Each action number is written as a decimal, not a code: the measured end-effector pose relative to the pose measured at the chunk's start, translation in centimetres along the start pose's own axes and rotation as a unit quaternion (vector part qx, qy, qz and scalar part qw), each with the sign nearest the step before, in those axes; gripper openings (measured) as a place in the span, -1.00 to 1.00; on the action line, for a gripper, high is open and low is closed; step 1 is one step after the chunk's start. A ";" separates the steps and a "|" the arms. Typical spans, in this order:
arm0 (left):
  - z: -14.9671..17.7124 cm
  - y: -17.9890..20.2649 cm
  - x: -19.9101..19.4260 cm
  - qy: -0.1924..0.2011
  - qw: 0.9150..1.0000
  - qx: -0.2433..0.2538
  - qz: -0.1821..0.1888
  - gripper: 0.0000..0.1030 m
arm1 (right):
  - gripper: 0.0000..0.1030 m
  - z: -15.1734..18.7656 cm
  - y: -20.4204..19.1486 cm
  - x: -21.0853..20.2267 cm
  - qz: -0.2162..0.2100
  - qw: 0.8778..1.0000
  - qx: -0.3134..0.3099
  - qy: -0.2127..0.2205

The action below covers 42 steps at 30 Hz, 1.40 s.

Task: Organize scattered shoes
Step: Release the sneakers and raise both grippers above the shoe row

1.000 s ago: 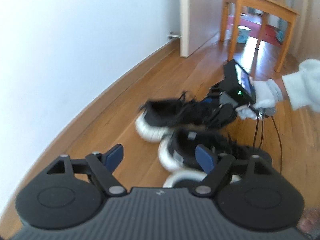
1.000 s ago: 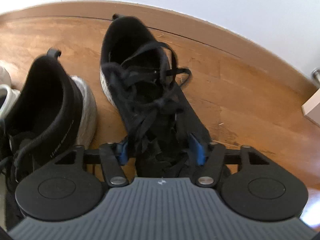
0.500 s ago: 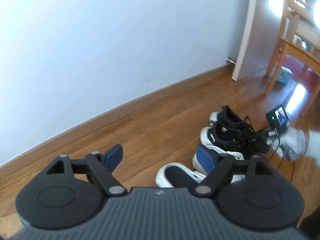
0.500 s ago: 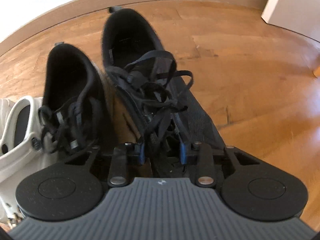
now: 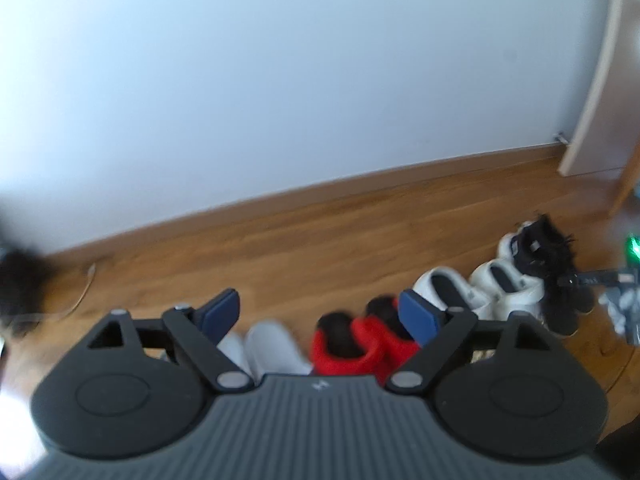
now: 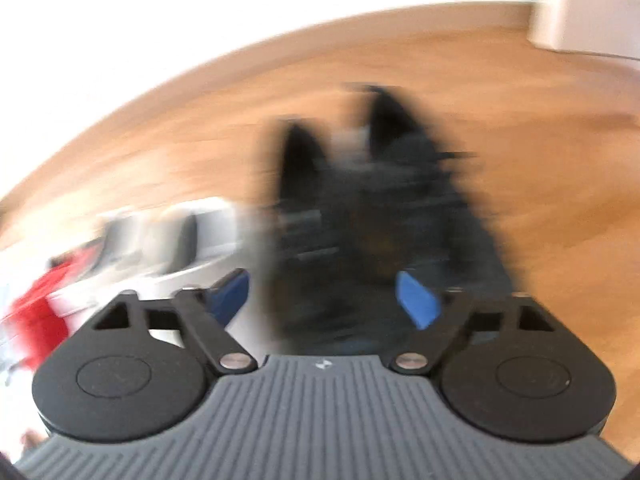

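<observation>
Black sneakers lie side by side, heels toward the wall.

Both grippers point steeply down toward the floor. The left gripper has its jaws spread wide, just opened a little further, with nothing between them. The right gripper has just sprung its jaws wide apart, and they grip nothing.
</observation>
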<state>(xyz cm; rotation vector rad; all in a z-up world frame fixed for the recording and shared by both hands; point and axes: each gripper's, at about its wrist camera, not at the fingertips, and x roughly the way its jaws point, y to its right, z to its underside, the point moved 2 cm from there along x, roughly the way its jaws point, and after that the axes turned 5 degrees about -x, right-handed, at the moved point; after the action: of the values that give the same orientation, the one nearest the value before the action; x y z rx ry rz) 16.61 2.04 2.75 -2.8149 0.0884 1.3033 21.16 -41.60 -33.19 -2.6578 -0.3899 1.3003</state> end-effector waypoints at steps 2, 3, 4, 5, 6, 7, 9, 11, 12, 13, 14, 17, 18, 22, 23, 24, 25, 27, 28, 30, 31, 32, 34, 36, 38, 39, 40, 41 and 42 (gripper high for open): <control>0.1 -0.4 -0.7 -0.001 1.000 -0.019 0.002 0.68 | 0.87 0.7 -4.0 2.4 -0.016 0.998 -0.055 -0.019; -0.1 -0.4 -0.9 -0.002 1.000 -0.025 0.003 0.68 | 0.85 1.1 -5.6 4.0 -0.008 0.996 -0.075 -0.037; -0.2 -0.3 -1.6 0.002 1.000 -0.028 0.008 0.69 | 0.66 1.1 -6.7 4.4 -0.007 0.996 -0.082 -0.044; -0.4 -0.2 -2.0 0.010 0.999 -0.033 0.016 0.70 | 0.70 1.2 -7.8 5.3 0.016 0.994 -0.100 -0.038; -0.3 0.1 -2.0 0.015 0.999 -0.034 0.019 0.73 | 0.64 1.4 -8.9 6.4 0.040 0.992 -0.120 -0.031; -0.2 0.3 -2.1 0.021 0.999 -0.034 0.021 0.74 | 0.61 1.2 -9.2 6.5 0.046 0.991 -0.125 -0.026; 0.1 0.3 -2.3 0.024 0.999 -0.032 0.023 0.75 | 0.60 0.9 -9.4 6.7 0.048 0.992 -0.118 -0.015; 0.6 0.5 -1.5 0.016 0.999 -0.037 0.027 0.75 | 0.59 0.5 -9.4 6.8 0.048 0.992 -0.120 -0.014; 0.8 0.7 -0.9 0.010 0.999 -0.042 0.029 0.75 | 0.61 0.5 -9.3 7.0 0.047 0.991 -0.121 -0.013; 1.0 0.6 -0.7 0.004 0.999 -0.045 0.027 0.75 | 0.62 0.3 -9.3 7.1 0.046 0.992 -0.120 -0.015; 1.2 0.5 -0.3 -0.008 0.998 -0.051 0.022 0.75 | 0.63 0.3 -9.4 7.4 0.045 0.992 -0.120 -0.017; 1.3 0.0 -0.4 -0.022 0.998 -0.057 -0.008 0.75 | 0.68 0.7 -8.6 7.7 0.026 0.994 -0.104 -0.031; 1.3 -0.2 -0.5 -0.026 0.998 -0.059 -0.019 0.75 | 0.70 0.4 -8.5 6.9 0.007 0.995 -0.086 -0.040; 0.9 -1.0 -1.6 -0.032 0.995 -0.076 -0.058 0.75 | 0.78 -1.1 -8.2 1.8 -0.019 0.997 -0.046 -0.058; 0.8 -1.3 -1.9 -0.035 0.994 -0.086 -0.065 0.76 | 0.80 -1.3 -8.3 1.5 -0.019 0.997 -0.046 -0.059; 0.6 -1.5 -2.2 -0.037 0.993 -0.094 -0.066 0.76 | 0.85 -2.4 -8.4 -0.2 -0.020 0.997 -0.044 -0.059; 0.5 -2.0 -2.8 -0.041 0.991 -0.110 -0.065 0.76 | 0.92 -3.6 -8.5 -1.9 -0.022 0.997 -0.041 -0.060; 0.3 -2.7 -4.1 -0.044 0.988 -0.137 -0.059 0.77 | 0.96 -6.3 -9.2 -5.7 -0.028 0.997 -0.035 -0.055; 0.2 -2.9 -4.8 -0.044 0.987 -0.146 -0.057 0.81 | 0.99 -7.5 -9.7 -7.3 -0.032 0.998 -0.034 -0.051; 0.6 -3.2 -6.6 -0.039 0.985 -0.159 -0.053 0.86 | 0.99 -8.9 -10.1 -8.7 -0.029 0.998 -0.034 -0.047; 0.7 -3.3 -7.4 -0.037 0.984 -0.164 -0.052 0.86 | 0.99 -10.3 -11.3 -11.5 -0.026 0.998 -0.035 -0.041; 0.9 -3.5 -8.0 -0.034 0.984 -0.165 -0.050 0.86 | 0.99 -11.5 -12.7 -14.4 -0.026 0.998 -0.038 -0.033; 1.1 -4.0 -9.4 -0.023 0.984 -0.168 -0.043 0.86 | 0.99 -12.7 -14.2 -17.4 -0.035 0.998 -0.042 -0.020; 1.4 -4.8 -11.1 -0.009 0.984 -0.173 -0.037 0.86 | 0.99 -13.3 -16.0 -19.9 -0.043 0.998 -0.047 -0.011; 2.1 -6.6 -13.3 0.018 0.983 -0.178 -0.041 0.90 | 0.99 -13.5 -18.4 -22.5 -0.046 0.998 -0.051 -0.006; 2.4 -7.4 -13.9 0.026 0.982 -0.178 -0.050 0.96 | 0.99 -13.4 -19.6 -23.3 -0.048 0.998 -0.049 -0.006; 2.9 -8.3 -14.5 0.035 0.981 -0.178 -0.062 1.00 | 0.99 -12.9 -21.4 -24.3 -0.054 0.997 -0.043 -0.016; 3.5 -9.5 -15.3 0.043 0.980 -0.179 -0.080 1.00 | 0.99 -12.7 -22.6 -24.6 -0.056 0.997 -0.039 -0.025; 3.9 -10.3 -15.6 0.046 0.979 -0.179 -0.088 1.00 | 0.99 -12.4 -23.7 -24.9 -0.058 0.997 -0.034 -0.033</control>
<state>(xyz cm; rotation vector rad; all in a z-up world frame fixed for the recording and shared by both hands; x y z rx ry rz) 4.33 13.11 12.24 -3.0827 -0.4263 1.2597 12.51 -26.79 -0.95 -2.6073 -0.5998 1.3660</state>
